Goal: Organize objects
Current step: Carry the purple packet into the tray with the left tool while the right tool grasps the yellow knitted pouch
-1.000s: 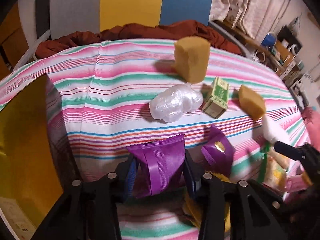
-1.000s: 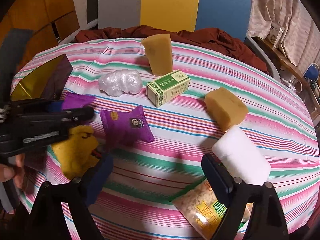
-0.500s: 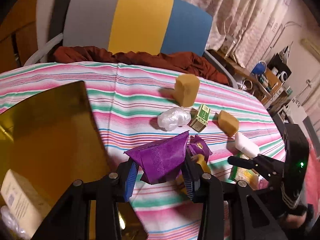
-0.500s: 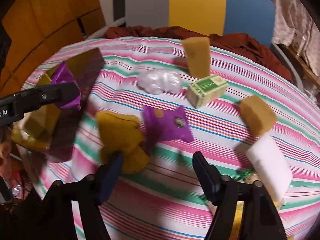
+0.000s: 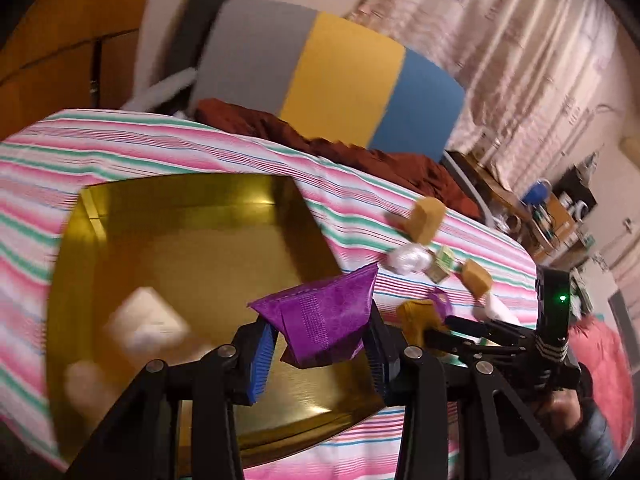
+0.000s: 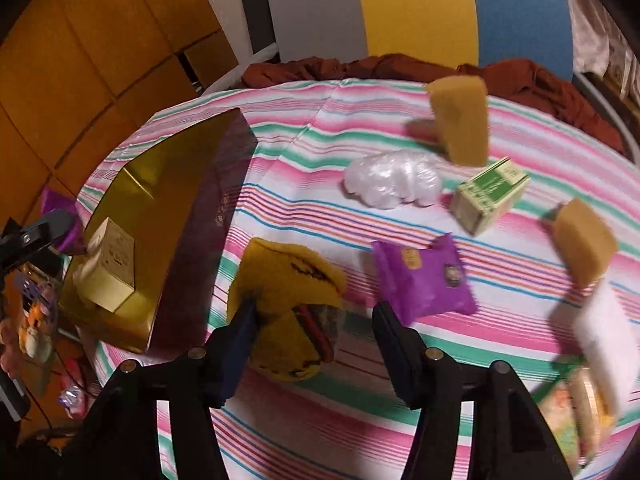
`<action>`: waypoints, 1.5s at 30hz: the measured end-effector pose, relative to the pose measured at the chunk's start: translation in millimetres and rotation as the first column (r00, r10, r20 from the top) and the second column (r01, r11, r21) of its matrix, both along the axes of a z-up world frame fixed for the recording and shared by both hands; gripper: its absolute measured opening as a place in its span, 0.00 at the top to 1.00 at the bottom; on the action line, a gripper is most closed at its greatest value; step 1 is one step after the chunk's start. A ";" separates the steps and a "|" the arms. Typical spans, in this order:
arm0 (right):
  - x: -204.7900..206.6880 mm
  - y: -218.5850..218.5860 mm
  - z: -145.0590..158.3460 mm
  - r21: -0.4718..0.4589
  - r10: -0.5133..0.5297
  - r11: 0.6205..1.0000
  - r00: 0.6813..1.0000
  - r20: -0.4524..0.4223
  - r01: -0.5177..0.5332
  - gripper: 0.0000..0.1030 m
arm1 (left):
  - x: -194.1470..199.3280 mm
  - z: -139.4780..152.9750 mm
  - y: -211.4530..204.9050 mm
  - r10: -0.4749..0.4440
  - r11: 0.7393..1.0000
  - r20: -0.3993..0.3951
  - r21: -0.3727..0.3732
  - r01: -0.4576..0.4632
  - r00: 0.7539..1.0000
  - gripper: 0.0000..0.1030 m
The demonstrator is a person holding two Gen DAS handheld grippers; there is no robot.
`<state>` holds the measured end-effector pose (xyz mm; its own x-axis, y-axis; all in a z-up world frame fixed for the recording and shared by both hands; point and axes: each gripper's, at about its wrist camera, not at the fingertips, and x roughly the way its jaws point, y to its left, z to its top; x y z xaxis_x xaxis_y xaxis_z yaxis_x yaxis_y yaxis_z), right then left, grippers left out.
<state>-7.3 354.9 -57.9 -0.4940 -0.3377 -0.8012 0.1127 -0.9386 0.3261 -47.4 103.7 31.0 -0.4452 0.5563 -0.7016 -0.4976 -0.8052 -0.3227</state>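
Note:
My left gripper (image 5: 318, 344) is shut on a purple snack packet (image 5: 324, 316) and holds it above the right front part of the gold box (image 5: 180, 248), which holds a pale carton (image 5: 146, 322). My right gripper (image 6: 312, 324) is open, its jaws around a yellow plush toy (image 6: 286, 280) on the striped table. A second purple packet (image 6: 424, 276) lies just right of the toy. The gold box (image 6: 152, 216) also shows at the left of the right wrist view, with the left gripper (image 6: 36, 236) over its far side.
On the striped cloth (image 6: 304, 168) lie a white plastic bag (image 6: 392, 178), a green carton (image 6: 490, 194), two tan sponges (image 6: 462, 118) (image 6: 586, 240), a white block (image 6: 608, 332) and a snack bag (image 6: 576, 408). A chair with brown cloth (image 5: 320, 148) stands behind the table.
My left gripper has lifted the purple packet off the table and carried it left over the gold box. My right gripper has moved left to the yellow plush toy.

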 end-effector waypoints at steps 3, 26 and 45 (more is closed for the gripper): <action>-6.2 -8.0 -11.5 -0.045 0.024 0.999 0.999 0.039 -0.022 0.42 | -0.9 2.8 -30.2 0.055 0.998 -0.016 -0.002 -0.055 0.998 0.60; 41.6 -20.2 -9.1 0.057 -0.086 0.995 0.996 0.005 0.085 0.64 | -24.6 -7.6 -133.2 0.267 0.962 -0.071 -0.030 -0.270 0.961 0.60; 41.4 -27.7 -12.5 0.104 -0.102 0.989 0.995 -0.003 0.102 0.64 | -64.5 -23.7 -101.8 0.223 0.952 -0.129 -0.184 -0.245 0.966 0.59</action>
<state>34.1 327.3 -70.4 -0.5196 -0.2009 -0.8305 0.0142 -0.9739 0.2267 -111.9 1.9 7.2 -0.6234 0.2836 -0.7286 -0.3102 -0.9451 -0.1026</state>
